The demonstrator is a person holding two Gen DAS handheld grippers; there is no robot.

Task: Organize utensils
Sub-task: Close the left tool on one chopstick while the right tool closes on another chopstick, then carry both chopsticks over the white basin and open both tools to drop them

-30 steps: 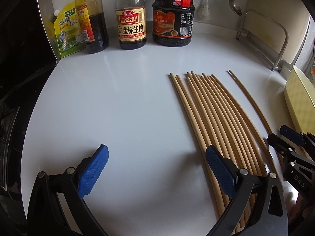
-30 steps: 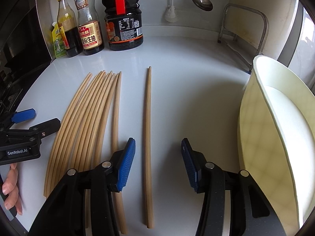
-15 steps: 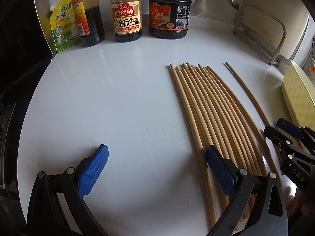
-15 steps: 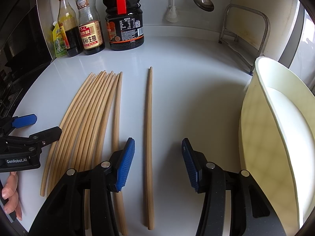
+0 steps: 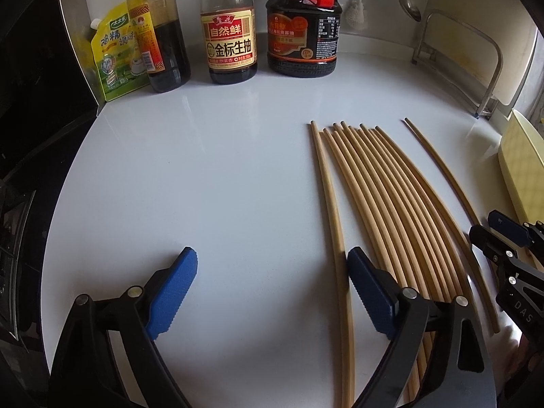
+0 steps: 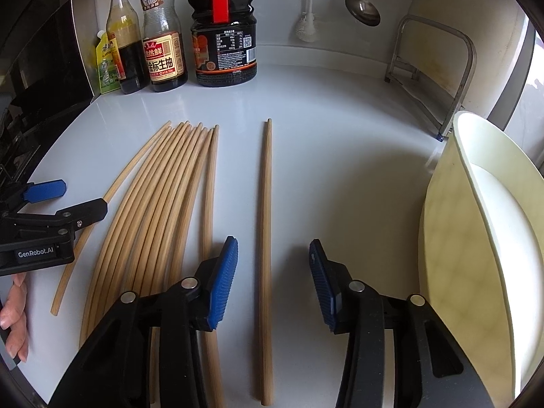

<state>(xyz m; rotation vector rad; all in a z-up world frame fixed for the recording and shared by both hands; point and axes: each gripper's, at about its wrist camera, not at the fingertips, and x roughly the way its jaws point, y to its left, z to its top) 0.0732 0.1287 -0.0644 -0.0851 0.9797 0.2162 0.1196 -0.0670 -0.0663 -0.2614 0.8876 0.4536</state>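
Several long wooden chopsticks lie side by side on the white counter; they also show in the right wrist view. The leftmost chopstick lies a little apart from the bundle. A single chopstick lies apart to the right, also seen in the left wrist view. My left gripper is open and empty, its right finger at the bundle's left edge. My right gripper is open, its fingers on either side of the single chopstick.
Sauce bottles and a yellow seasoning pouch stand at the back. A cream basin stands at the right. A metal rack and a hanging ladle are at the back right. A dark stove edge is at the left.
The left gripper has pulled back and shifted left; the leftmost chopstick now lies apart from the bundle. The right gripper has barely moved.
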